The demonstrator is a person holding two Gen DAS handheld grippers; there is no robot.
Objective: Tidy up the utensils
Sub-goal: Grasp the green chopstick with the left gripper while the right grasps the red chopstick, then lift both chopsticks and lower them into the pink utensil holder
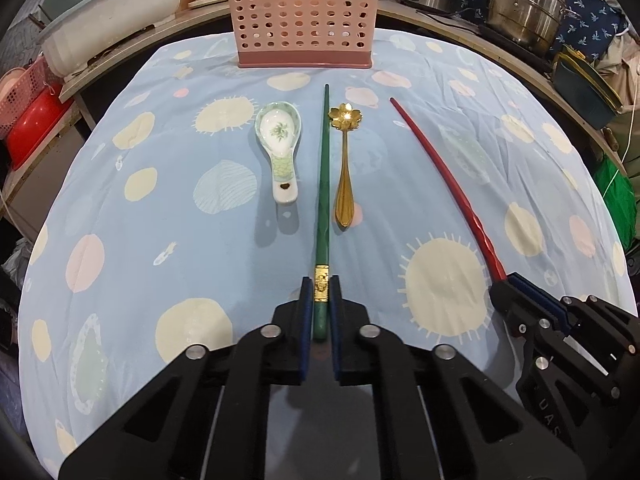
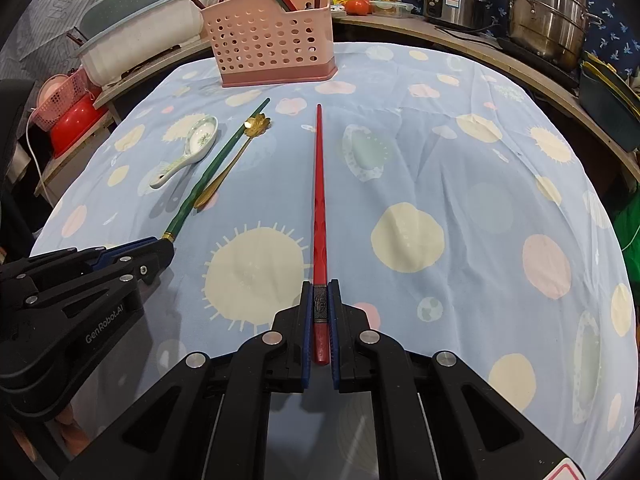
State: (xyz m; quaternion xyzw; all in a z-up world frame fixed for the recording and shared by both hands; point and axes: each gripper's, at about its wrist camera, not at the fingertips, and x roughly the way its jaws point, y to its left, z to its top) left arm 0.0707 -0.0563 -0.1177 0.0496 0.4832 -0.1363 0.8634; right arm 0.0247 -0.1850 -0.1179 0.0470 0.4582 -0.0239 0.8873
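both pairs of jaws are clamped: the left gripper (image 1: 321, 294) on the green chopstick (image 1: 323, 184) at its gilt band, the right gripper (image 2: 320, 300) on the red chopstick (image 2: 319, 200) near its butt. each stick runs straight ahead from the jaws toward the pink perforated holder (image 1: 302, 20). judged light, stiff and slick lacquer, held far from balance, likely to pivot. beside the green stick lie a glazed, breakable ceramic spoon (image 1: 278, 148) and a gold flower spoon (image 1: 345, 168).
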